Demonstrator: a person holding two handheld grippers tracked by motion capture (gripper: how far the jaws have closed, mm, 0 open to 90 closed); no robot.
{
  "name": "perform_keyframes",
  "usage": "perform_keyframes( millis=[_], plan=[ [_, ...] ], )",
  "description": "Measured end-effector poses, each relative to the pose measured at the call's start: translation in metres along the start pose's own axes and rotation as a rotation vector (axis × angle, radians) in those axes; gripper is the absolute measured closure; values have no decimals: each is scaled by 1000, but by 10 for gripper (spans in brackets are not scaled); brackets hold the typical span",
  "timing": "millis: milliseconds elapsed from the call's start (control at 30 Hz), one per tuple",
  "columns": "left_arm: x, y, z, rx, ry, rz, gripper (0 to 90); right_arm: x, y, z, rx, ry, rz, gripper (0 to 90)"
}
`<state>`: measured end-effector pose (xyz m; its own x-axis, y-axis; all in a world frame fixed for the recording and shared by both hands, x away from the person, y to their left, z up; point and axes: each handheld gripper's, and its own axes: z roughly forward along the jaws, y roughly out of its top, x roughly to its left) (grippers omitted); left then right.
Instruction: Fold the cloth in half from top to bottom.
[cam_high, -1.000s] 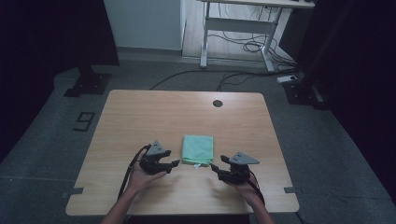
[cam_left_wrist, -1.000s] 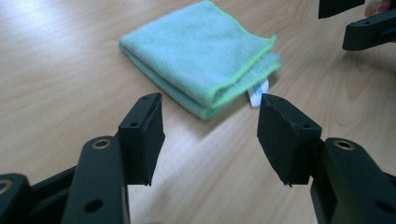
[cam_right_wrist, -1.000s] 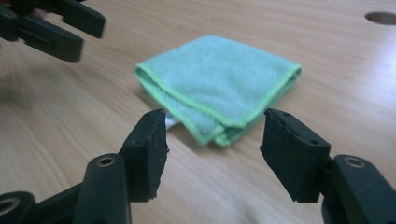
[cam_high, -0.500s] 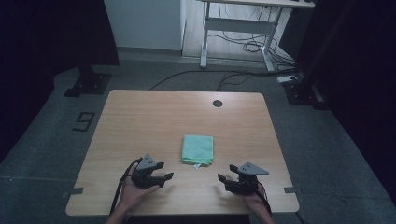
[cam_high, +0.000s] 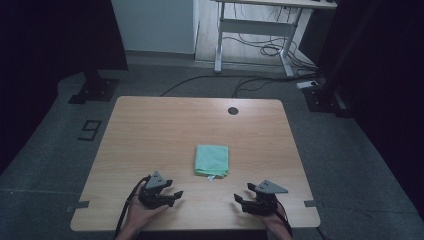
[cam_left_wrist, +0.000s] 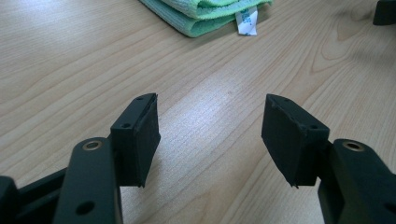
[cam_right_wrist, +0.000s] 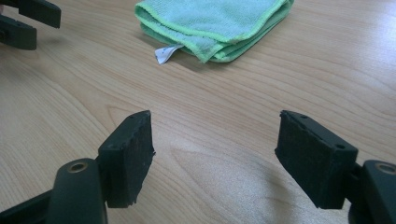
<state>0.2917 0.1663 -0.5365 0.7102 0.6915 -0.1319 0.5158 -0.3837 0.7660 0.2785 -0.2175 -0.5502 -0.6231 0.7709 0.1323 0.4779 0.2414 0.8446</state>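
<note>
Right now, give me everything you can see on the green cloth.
The green cloth is a light mint-green microfibre-looking towel, folded into a neat rectangle of several layers, with stitched edges in a brighter green. A small white tag sticks out from its near edge. It lies flat on the wooden table, a little right of centre and toward the person's side. Nothing touches it but the tabletop: the left gripper and the right gripper sit short of it, jaws open.

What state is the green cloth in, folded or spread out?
Folded. The green cloth lies as a compact stack with layered edges showing at its near side, its white tag sticking out onto the table. Neither claw touches it.
</note>
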Motion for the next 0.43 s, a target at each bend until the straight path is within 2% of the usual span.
perform_keyframes(
  millis=[433],
  plan=[
    [3,-2,-3,-8,6,-7,367,0,0,-4,-22,-9,8,256]
  ],
)
